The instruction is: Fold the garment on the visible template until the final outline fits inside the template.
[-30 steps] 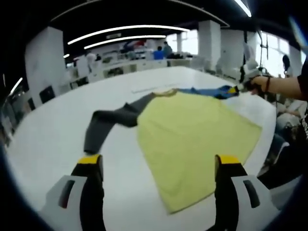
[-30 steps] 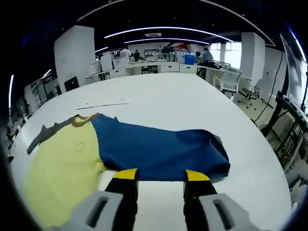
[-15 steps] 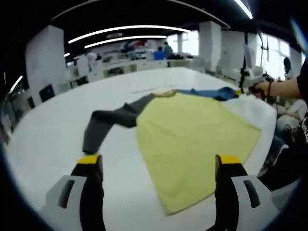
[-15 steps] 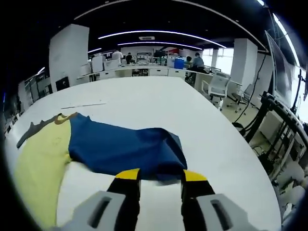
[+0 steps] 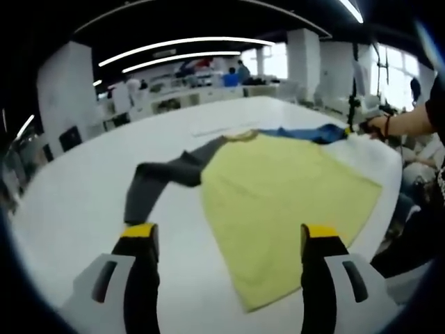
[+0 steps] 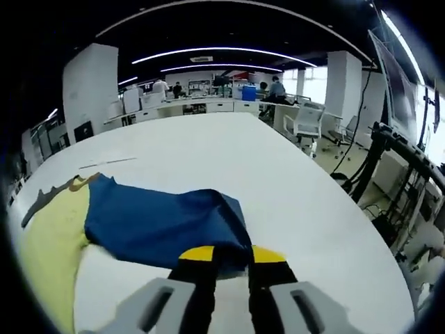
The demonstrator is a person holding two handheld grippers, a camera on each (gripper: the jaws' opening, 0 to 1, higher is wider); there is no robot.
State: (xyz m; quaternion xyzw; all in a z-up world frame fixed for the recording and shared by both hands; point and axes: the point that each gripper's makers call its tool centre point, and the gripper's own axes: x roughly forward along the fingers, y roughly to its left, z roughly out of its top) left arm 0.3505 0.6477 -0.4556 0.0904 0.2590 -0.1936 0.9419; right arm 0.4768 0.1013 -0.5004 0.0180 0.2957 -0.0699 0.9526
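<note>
A long-sleeved garment lies flat on the white table (image 5: 76, 202), with a yellow body (image 5: 278, 202), a grey sleeve (image 5: 156, 182) spread to the left and a blue sleeve (image 5: 306, 132) at the far right. My left gripper (image 5: 229, 236) hovers wide open over the table, just short of the yellow hem. My right gripper (image 6: 233, 256) is shut on the cuff end of the blue sleeve (image 6: 160, 223), which is rumpled toward the jaws. In the left gripper view the right gripper (image 5: 351, 127) shows at that cuff, held by a hand (image 5: 379, 124).
A thin pale strip (image 5: 215, 127) lies on the table beyond the collar. The table's rounded edge (image 6: 361, 236) runs close on the right, with office chairs (image 6: 306, 122) and a dark cabled stand (image 6: 389, 153) past it. Desks and people are far behind.
My right gripper's jaws have narrowed onto the blue sleeve's cuff, and the sleeve has bunched up shorter. The left gripper has stayed open, its view shifting only slightly.
</note>
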